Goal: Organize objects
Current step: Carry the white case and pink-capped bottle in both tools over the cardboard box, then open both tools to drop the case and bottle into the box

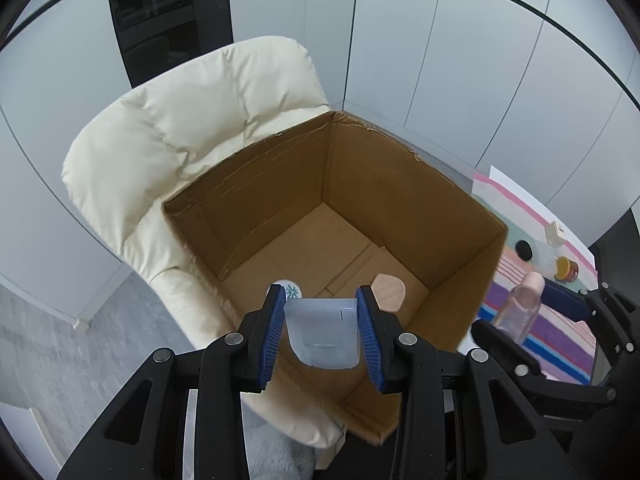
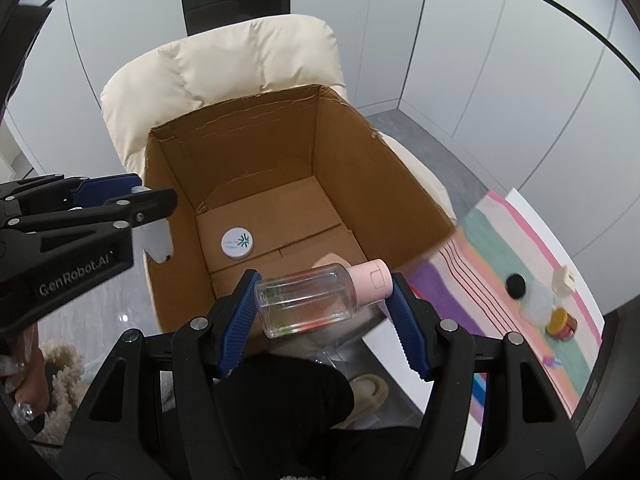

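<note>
drop-off step: left gripper (image 1: 320, 330) clamps a cup (image 1: 322, 332), right gripper (image 2: 324, 308) clamps a bottle (image 2: 316, 298), both over the box (image 2: 256, 136), needing release inside.

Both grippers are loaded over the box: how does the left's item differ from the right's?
The left gripper pinches a cloudy, open-topped plastic cup by its sides; the right gripper holds a clear bottle lying sideways, end to end between its fingers. The bottle has a pink cap; the cup has none. Both hang over the cardboard box.
</note>
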A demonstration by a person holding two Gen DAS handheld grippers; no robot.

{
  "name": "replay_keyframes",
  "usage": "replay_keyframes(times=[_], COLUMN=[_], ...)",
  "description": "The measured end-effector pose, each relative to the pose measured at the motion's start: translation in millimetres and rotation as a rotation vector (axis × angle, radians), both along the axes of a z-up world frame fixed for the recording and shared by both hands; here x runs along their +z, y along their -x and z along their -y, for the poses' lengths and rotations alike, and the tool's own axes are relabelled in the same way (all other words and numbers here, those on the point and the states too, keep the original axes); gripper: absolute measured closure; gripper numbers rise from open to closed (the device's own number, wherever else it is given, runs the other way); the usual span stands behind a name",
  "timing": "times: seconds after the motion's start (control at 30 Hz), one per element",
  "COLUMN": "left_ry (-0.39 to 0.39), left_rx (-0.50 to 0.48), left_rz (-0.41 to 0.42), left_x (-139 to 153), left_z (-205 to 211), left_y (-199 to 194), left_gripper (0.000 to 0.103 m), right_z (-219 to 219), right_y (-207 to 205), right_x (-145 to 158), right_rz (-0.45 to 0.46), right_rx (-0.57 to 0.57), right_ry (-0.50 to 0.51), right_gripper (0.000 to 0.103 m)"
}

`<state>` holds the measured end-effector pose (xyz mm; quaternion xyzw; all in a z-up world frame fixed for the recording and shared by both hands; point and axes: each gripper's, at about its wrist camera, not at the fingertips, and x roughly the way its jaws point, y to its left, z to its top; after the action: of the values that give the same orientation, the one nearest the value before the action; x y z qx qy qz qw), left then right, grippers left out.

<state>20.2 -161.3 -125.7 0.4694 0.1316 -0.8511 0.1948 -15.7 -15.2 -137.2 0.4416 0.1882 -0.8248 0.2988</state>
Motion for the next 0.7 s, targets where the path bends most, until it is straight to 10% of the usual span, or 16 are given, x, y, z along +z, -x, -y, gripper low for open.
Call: replay_keyframes(times=[0.4,0.53,0.7], left_ry=[0.007,0.195,0.283], left_rx=[0.018,0.011,-0.003], left_rz=[0.040,0.053,0.006], left_x=[-29.0,-25.0,-14.1], left_z=[31.5,18.4,10.3], left_y=[49.1,55.6,51.9], left_gripper=[0.065,0.000,0.000], right_z=[31.8,34.0,30.3], right_y=[57.2,64.4,70.3], right_x=[-35.5,-36.8,-36.3], right_rz=[0.057,-0.005,0.024], right_rx=[-0.002,-0.049,-0.053], right_ry=[-0.009,-0.042,0.016], right_gripper=[0.036,0.000,0.000])
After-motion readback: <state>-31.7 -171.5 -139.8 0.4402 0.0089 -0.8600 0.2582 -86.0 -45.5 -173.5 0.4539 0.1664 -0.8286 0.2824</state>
